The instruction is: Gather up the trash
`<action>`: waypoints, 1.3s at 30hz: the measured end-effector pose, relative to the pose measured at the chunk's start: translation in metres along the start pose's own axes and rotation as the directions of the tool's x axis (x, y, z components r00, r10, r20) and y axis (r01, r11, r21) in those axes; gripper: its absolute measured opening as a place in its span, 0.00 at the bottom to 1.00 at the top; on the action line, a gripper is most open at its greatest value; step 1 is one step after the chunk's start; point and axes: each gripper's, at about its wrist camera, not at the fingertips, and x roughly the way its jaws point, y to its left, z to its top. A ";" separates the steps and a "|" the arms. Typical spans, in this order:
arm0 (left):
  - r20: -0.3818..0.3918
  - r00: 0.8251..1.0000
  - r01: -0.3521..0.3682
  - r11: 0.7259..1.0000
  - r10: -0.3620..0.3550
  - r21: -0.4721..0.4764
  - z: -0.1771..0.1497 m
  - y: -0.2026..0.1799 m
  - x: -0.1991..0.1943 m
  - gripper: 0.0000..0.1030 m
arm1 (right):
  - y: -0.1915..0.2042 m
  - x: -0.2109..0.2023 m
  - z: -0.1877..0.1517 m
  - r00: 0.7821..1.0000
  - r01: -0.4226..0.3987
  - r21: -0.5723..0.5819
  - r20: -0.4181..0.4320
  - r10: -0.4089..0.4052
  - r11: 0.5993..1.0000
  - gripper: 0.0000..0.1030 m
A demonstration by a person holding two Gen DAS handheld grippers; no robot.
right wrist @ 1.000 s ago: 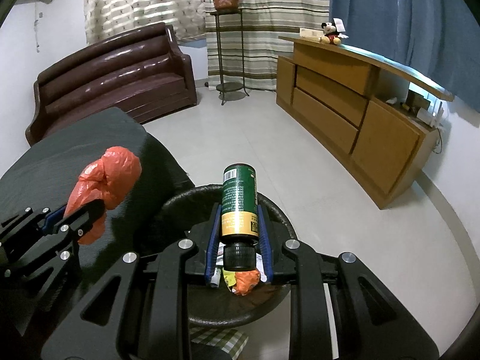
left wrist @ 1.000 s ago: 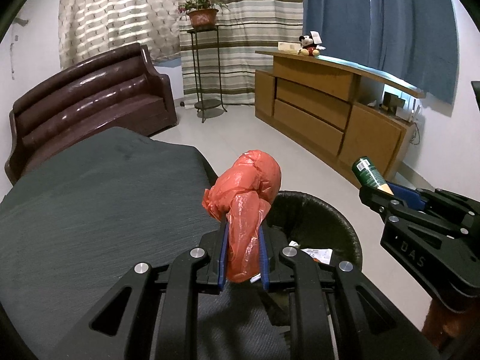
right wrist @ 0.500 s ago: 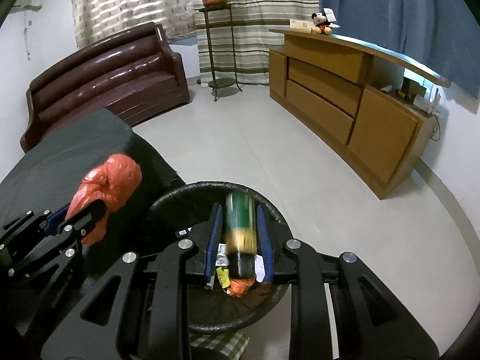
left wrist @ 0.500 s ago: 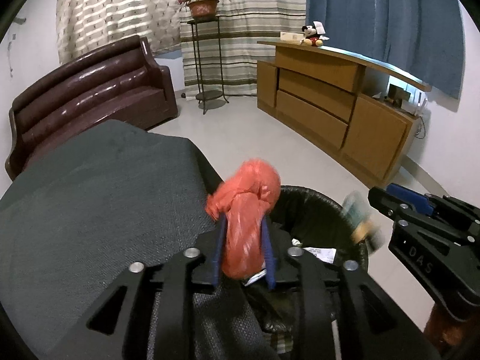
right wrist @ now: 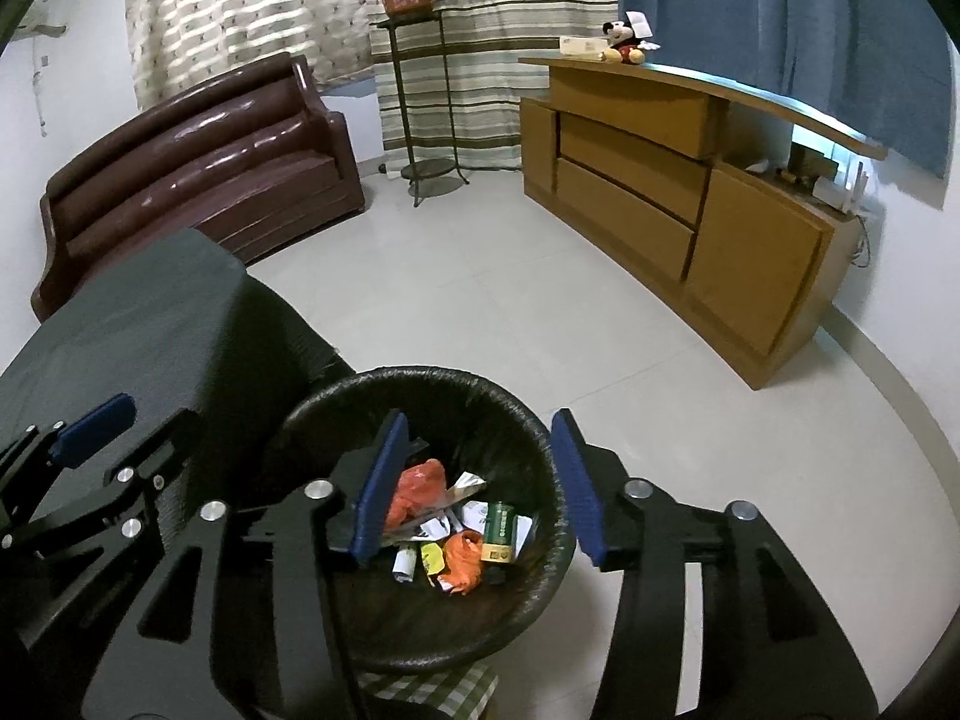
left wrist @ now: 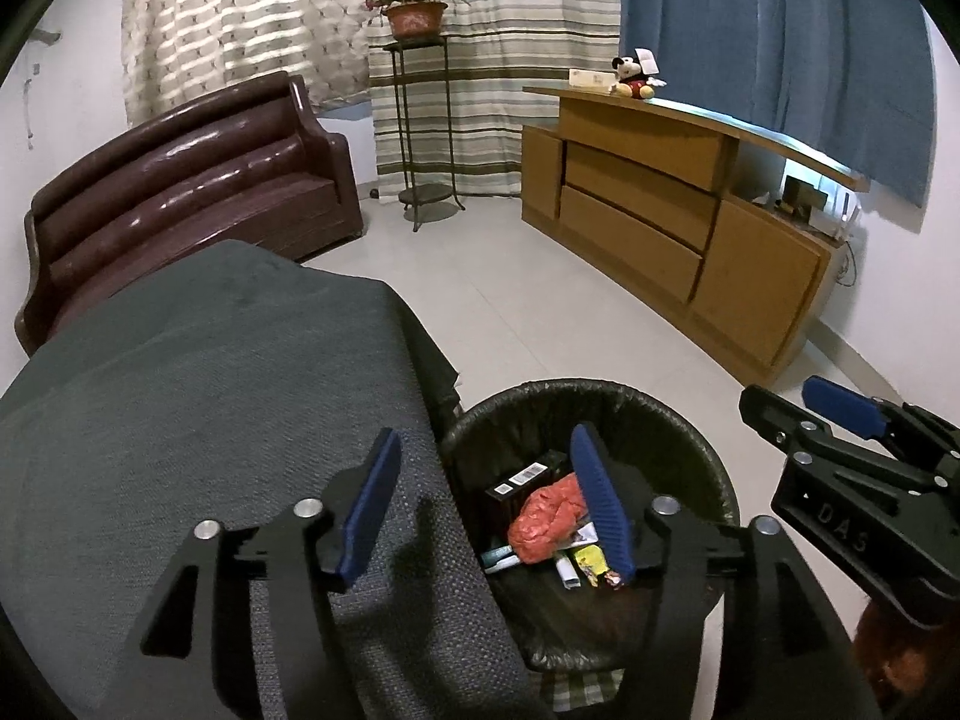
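A round bin with a black liner [left wrist: 678, 420] [right wrist: 540, 438] stands on the floor beside the grey-covered table. Inside lie an orange plastic bag [left wrist: 549, 516] [right wrist: 417, 483], a green can [right wrist: 499, 531] and several scraps of paper and wrappers. My left gripper [left wrist: 486, 456] hangs over the bin's left rim; its jaws are opening with nothing between them. My right gripper [right wrist: 477, 435] hovers over the bin, its jaws opening too, nothing held. The right gripper also shows at the right edge of the left wrist view [left wrist: 840, 420].
The grey cloth-covered table [left wrist: 180, 420] fills the left foreground. A brown sofa [left wrist: 180, 192] stands at the back left, a plant stand [left wrist: 420, 120] at the back, and a long wooden cabinet [left wrist: 690, 228] along the right wall. Pale tiled floor [right wrist: 510, 300] lies between them.
Both grippers opened. The orange bag dropped from the left gripper into the bin, and the green can dropped from the right gripper into the bin.
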 end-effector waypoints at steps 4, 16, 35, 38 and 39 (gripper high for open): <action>0.005 1.000 -0.001 1.000 0.001 -0.003 0.000 0.000 -0.002 0.62 | -0.001 -0.002 0.001 1.000 0.000 0.008 0.005 0.000 1.000 0.57; 0.052 0.998 -0.026 1.000 0.026 -0.010 -0.002 0.009 -0.023 0.71 | 0.002 -0.019 -0.002 0.999 0.016 0.006 0.035 -0.016 1.000 0.63; 0.128 0.988 -0.076 0.996 0.083 -0.056 -0.013 0.044 -0.083 0.76 | 0.034 -0.068 -0.017 0.997 0.007 -0.055 0.080 -0.003 0.998 0.64; 0.140 0.986 -0.079 0.995 0.086 -0.059 -0.015 0.047 -0.092 0.77 | 0.040 -0.080 -0.020 0.996 0.005 -0.064 0.093 0.001 0.998 0.64; 0.142 0.986 -0.078 0.995 0.086 -0.061 -0.016 0.048 -0.093 0.77 | 0.041 -0.083 -0.021 0.995 0.004 -0.066 0.097 0.003 0.998 0.64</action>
